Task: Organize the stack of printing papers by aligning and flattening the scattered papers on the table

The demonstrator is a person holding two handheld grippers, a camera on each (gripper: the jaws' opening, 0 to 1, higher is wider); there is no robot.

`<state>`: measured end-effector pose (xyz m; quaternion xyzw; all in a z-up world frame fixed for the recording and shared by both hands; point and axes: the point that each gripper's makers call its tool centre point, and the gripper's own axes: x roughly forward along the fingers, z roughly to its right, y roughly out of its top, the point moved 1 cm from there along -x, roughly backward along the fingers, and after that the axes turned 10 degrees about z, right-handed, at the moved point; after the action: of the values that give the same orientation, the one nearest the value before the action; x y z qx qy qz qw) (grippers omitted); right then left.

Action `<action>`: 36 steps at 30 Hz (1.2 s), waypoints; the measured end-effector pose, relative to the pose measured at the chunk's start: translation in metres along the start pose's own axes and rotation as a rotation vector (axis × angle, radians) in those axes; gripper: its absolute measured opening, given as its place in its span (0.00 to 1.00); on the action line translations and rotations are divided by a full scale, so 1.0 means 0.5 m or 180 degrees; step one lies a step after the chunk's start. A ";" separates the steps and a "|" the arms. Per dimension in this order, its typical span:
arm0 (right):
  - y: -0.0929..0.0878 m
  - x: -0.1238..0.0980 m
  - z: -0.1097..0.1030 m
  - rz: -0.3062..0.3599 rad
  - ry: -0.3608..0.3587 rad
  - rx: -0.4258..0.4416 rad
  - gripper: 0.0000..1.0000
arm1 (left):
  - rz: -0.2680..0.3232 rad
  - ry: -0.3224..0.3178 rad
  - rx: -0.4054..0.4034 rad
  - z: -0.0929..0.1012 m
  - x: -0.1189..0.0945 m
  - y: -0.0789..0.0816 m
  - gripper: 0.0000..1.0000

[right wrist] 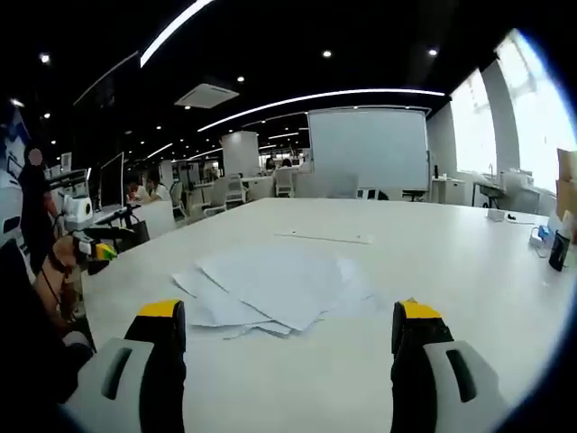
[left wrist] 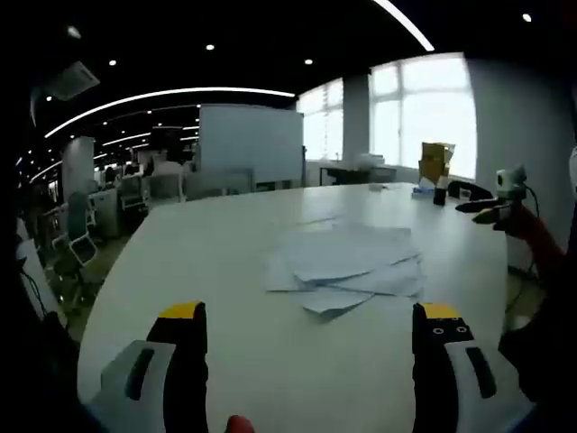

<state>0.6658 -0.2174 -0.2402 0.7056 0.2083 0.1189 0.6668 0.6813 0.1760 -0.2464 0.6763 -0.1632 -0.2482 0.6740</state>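
White printing papers [left wrist: 347, 263] are lying flat on the table [left wrist: 225, 271], fanned out crookedly, edges overlapping, one sheet [right wrist: 326, 237] apart.

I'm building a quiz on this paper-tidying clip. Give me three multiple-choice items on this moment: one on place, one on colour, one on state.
1. Where are the scattered papers?
A. on the white table
B. on a chair
C. on the floor

2. What colour are the jaw tips of the right gripper?
A. red
B. yellow
C. green

3. How are the left gripper jaws?
A. shut on a sheet
B. shut, holding nothing
C. wide apart, holding nothing

Answers:
1 A, the sheets lie fanned on the tabletop.
2 B, both tips are yellow.
3 C, bare table shows between them.
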 end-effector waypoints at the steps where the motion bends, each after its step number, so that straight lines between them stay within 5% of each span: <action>1: 0.000 0.000 0.000 0.0000 0.0000 -0.0001 0.90 | 0.0001 0.0002 0.0000 0.000 0.000 0.000 0.97; 36: -0.005 0.005 0.002 -0.0023 -0.0019 0.0006 0.90 | 0.0022 -0.0034 0.0047 0.004 0.011 0.010 0.97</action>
<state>0.6680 -0.2169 -0.2433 0.7058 0.2089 0.1143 0.6671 0.6853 0.1713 -0.2419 0.6794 -0.1710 -0.2483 0.6690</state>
